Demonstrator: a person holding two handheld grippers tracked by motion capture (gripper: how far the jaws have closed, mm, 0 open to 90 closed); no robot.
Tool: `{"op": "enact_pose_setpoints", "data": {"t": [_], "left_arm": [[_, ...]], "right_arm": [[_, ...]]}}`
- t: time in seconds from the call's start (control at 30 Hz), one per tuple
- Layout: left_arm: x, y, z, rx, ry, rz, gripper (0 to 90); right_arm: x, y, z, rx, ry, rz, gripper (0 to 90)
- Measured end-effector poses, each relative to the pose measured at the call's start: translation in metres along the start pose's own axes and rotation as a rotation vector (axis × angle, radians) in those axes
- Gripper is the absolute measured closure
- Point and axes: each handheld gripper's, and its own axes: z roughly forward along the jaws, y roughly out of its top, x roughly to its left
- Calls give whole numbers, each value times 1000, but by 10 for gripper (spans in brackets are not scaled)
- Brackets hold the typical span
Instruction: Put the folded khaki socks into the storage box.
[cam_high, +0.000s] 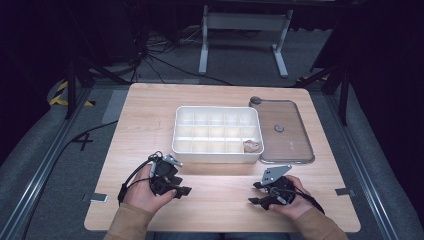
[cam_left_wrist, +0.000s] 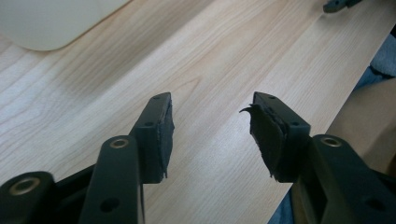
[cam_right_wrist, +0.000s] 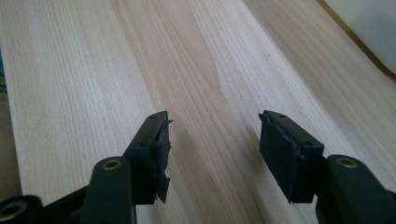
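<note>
High view: both forearms come in from the bottom edge, sleeves tan, hands resting low on the worktop (cam_high: 150, 125) near its front edge. Left tool (cam_high: 182, 191) sits in the left hand, tips pointing right toward the middle; right tool (cam_high: 254, 193) in the right hand, tips pointing left, grey plate on top. The two face each other, well apart, bare wood between. Behind them stands the white divided tray (cam_high: 216, 155), w/ a small pinkish item (cam_high: 252, 146) in its front-right compartment. A clear lid (cam_high: 295, 150) lies flat just beside the tray's right side.

Left gripper view: left tool (cam_left_wrist: 212, 135) w/ jaws wide apart, nothing between, just wood grain. Held low, angled slightly down over the worktop. Tray corner (cam_left_wrist: 46, 28) at top left; tip of the other tool at top right.

Right gripper view: right tool (cam_right_wrist: 215, 154) also spread wide, empty, close over the wood at a shallow angle. Tray wall (cam_right_wrist: 373, 28) at top right.
</note>
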Motion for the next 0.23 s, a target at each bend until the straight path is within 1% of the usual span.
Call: {"op": "enact_pose_setpoints", "data": {"t": [0.03, 0.1, 0.17, 0.23], "left_arm": [[0, 0, 3, 9, -3, 1, 485], [1, -1, 8, 26, 8, 18, 480], [0, -1, 10, 28, 5, 18, 477], [1, -1, 11, 25, 6, 22, 473]], "right_arm": [[0, -1, 1, -2, -5, -4, 430], [-1, -2, 1, -7, -8, -1, 429], [-2, -2, 0, -10, -20, -2, 429], [-3, -2, -1, -21, -19, 3, 431]]}}
